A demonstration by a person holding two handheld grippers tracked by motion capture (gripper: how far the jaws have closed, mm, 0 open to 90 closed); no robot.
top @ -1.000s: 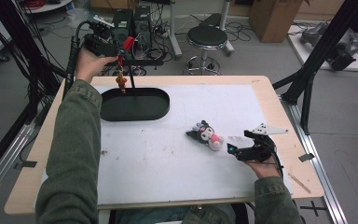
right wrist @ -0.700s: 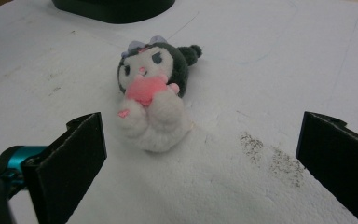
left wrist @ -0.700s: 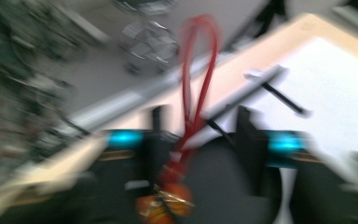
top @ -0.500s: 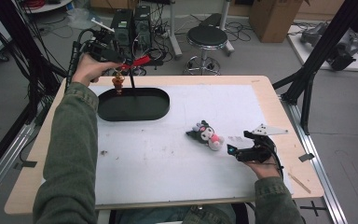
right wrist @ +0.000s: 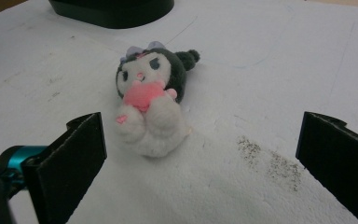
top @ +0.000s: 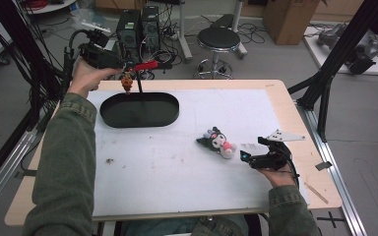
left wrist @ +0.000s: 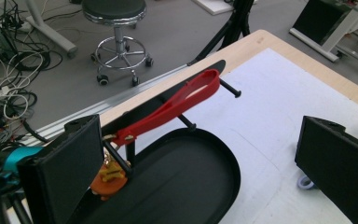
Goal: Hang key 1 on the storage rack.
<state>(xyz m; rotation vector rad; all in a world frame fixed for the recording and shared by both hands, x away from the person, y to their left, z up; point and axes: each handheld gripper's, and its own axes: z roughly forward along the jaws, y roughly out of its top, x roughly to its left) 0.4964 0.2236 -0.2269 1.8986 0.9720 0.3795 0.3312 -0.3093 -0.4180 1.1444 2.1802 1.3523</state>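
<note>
Two light, soft things: a red strap (left wrist: 177,105) with an orange charm (left wrist: 107,179), draped on a black stand (left wrist: 130,156) over the tray (left wrist: 228,163) at far left, and a plush toy (right wrist: 151,107) lying near right. The left gripper (left wrist: 198,140) has just been opening its jaws and stands wide, pressing nothing; the right gripper (right wrist: 200,135) gapes empty, with the toy just ahead. Likely limp, the strap wants pinching near its clasp; the squashy toy, across its body.

Bare white mat (top: 167,172) between black tray (top: 140,110) and plush toy (top: 219,142)

Red strap (left wrist: 172,105), black tray (top: 139,110)
</note>
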